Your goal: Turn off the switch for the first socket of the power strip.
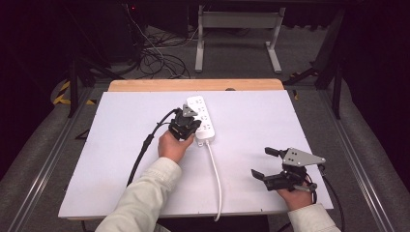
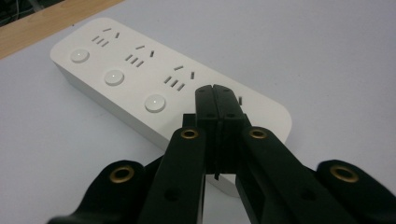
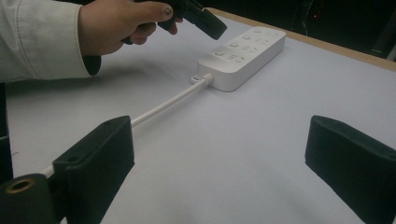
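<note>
A white power strip with several sockets and round buttons lies on the white board, its white cable running toward the near edge. In the left gripper view the strip lies just beyond the jaws. My left gripper hovers over the strip's near end, jaws pressed together with nothing between them; its tips hang over the nearest socket. My right gripper rests near the board's front right, jaws wide apart and empty. In the right gripper view, the strip and cable lie ahead, and the left hand holds its gripper above the strip.
The white board covers a wooden table. Beyond the table's far edge stand a metal frame and tangled cables on the floor. Rails run along both sides of the table.
</note>
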Tool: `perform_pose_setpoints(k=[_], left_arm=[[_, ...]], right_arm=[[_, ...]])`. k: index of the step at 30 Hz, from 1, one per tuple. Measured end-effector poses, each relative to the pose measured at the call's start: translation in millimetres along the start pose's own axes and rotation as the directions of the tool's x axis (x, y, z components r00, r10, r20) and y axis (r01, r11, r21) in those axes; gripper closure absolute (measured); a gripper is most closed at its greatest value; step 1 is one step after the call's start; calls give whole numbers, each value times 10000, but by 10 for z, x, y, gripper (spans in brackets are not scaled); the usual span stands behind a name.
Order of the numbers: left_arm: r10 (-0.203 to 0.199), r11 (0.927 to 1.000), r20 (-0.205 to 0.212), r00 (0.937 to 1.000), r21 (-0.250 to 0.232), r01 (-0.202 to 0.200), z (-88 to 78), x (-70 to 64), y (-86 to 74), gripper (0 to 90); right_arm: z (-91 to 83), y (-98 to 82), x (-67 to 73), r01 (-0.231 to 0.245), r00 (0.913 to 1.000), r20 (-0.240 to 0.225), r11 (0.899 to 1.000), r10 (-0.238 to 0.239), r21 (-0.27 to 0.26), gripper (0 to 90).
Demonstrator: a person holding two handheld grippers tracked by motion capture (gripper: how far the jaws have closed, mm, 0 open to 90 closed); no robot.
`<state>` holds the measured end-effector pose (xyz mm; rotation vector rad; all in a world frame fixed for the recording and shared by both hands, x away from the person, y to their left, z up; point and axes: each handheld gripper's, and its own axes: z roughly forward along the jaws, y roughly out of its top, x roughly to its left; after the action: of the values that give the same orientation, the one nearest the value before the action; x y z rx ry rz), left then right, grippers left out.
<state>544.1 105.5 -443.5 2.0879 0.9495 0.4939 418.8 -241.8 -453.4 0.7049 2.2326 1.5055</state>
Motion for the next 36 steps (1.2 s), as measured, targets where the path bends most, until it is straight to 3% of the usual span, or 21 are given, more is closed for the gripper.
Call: perform_pose_setpoints(k=[7, 13, 19, 26, 36], left_arm=[[292, 9988, 8, 9996, -397, -292, -150, -50, 47, 844], [424, 9979, 128, 9990, -492, -418, -230, -79, 58, 814], [765, 9956, -11, 9971, -550, -765, -328, -111, 74, 751], [697, 9953, 343, 9970, -690, -673, -496, -112, 80, 698], [620, 9918, 722, 9955, -1163, -533, -773, -118, 33, 522]], right_arm=[[10, 5, 6, -9, 10000, -36, 10000, 9, 28, 88], [-3, 2, 7, -5, 10000, -13, 10000, 5, -3, 88], [2, 4, 10, 18, 10000, -11, 10000, -18, 2, 88], [4, 7, 16, 26, 10000, -4, 10000, -26, 14, 88], [7, 7, 20, 35, 10000, -28, 10000, -35, 13, 87]])
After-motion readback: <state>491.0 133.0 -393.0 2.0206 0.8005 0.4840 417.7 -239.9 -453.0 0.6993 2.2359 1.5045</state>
